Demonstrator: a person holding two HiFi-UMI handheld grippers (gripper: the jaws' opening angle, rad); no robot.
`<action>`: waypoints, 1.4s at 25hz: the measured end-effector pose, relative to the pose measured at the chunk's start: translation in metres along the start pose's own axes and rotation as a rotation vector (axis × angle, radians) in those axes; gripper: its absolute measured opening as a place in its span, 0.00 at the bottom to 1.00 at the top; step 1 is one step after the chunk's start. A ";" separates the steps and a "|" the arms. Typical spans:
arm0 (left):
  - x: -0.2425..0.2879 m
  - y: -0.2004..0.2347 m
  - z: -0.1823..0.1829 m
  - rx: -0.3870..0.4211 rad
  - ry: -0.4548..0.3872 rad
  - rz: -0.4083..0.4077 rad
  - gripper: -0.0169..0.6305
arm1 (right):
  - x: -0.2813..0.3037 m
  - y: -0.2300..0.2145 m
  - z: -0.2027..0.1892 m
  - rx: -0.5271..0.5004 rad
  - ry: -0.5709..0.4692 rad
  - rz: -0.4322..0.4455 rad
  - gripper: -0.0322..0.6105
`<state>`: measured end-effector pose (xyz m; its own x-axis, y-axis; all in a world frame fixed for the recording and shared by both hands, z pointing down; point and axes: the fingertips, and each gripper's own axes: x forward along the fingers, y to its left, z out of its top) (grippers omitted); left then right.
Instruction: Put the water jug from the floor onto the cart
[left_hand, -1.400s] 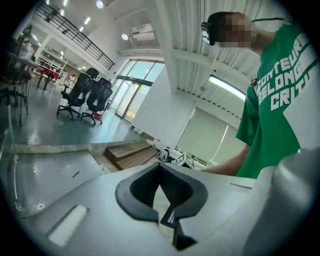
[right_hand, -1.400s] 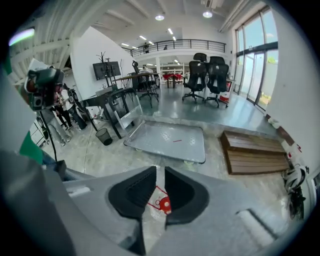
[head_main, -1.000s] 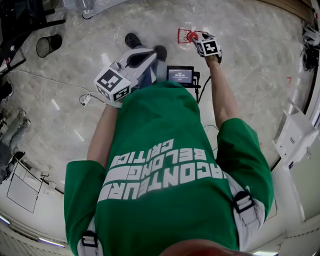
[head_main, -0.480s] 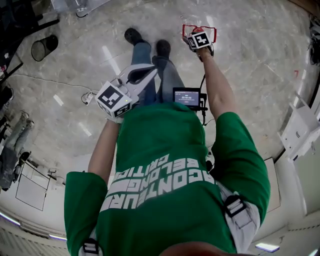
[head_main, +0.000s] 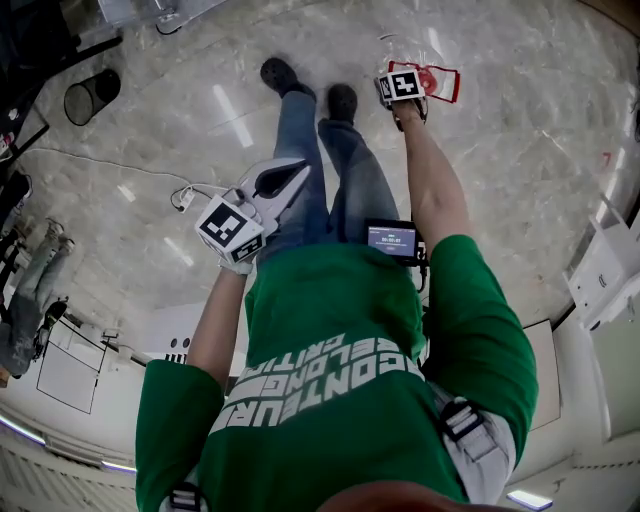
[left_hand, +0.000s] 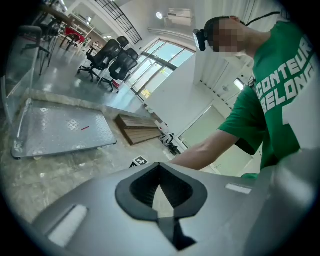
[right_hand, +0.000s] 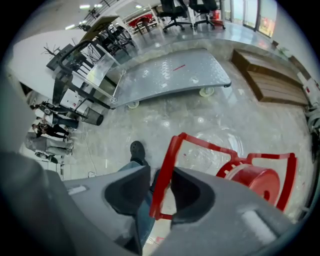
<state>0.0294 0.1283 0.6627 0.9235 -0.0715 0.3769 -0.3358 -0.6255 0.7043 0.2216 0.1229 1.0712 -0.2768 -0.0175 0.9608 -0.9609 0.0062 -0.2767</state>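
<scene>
Red handle (right_hand: 161, 170) of jug (right_hand: 215, 145), standing on floor beside person's shoes (head_main: 342, 100), sitting between right gripper (right_hand: 159, 176) jaws; jaws just been closing, gap showing. Left gripper (left_hand: 160, 167) hanging aside, tips meeting, holding nothing. Cart (right_hand: 170, 75) lying well apart, pallet (right_hand: 272, 75) beside. Only head view showing waist screen (head_main: 392, 240).

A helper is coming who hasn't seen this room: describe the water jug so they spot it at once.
On the marble floor, not far from the wheeled grey metal cart, find the person's dark shoes. The water jug sits just beside them. It alone is clear and rounded, with a red cap and a red handle frame.
</scene>
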 end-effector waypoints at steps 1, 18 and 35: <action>-0.005 0.003 -0.006 -0.010 0.008 0.005 0.04 | 0.003 0.000 -0.002 0.021 0.002 -0.009 0.19; 0.002 -0.002 0.035 0.051 -0.022 -0.008 0.04 | -0.059 -0.016 -0.013 0.219 -0.105 0.135 0.08; -0.042 -0.039 0.135 0.201 -0.199 0.044 0.04 | -0.293 0.108 0.070 0.130 -0.411 0.473 0.08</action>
<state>0.0282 0.0508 0.5385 0.9338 -0.2409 0.2646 -0.3512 -0.7588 0.5486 0.1989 0.0584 0.7588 -0.6245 -0.4245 0.6556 -0.7197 -0.0133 -0.6942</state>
